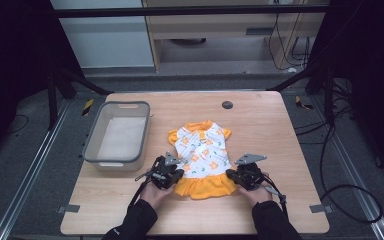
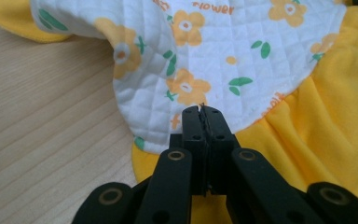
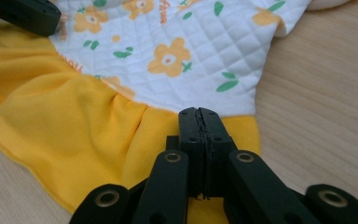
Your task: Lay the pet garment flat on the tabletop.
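Found the small dress (image 1: 201, 157) spread flat near the middle of the counter (image 1: 260, 125), collar toward the far edge and yellow skirt (image 1: 200, 186) toward the person. Read its long axis as running straight away from the hands, near to far. Noted a grey bin (image 1: 92, 145) well apart at the left.

Placed the left gripper (image 1: 172, 175) at the dress's left edge and the right gripper (image 1: 240, 176) at its right edge, both about level with the seam where the quilted white bodice (image 2: 223, 56) meets the skirt. Judged neither hand nearer than the other: one per side, cloth lying ahead of and between them.

Saw, in the left gripper view, the jaws of the left gripper (image 2: 203, 109) pressed together, tips over the seam. Saw the same for the right gripper (image 3: 200, 112) in its own view. Could not tell whether either had a fold of cloth caught between the pads, since no fabric showed in the thin line between them.

Made out the printed word "flower" (image 2: 212, 7) in orange letters among the flowers and green leaves of the bodice. Found no brand or label.
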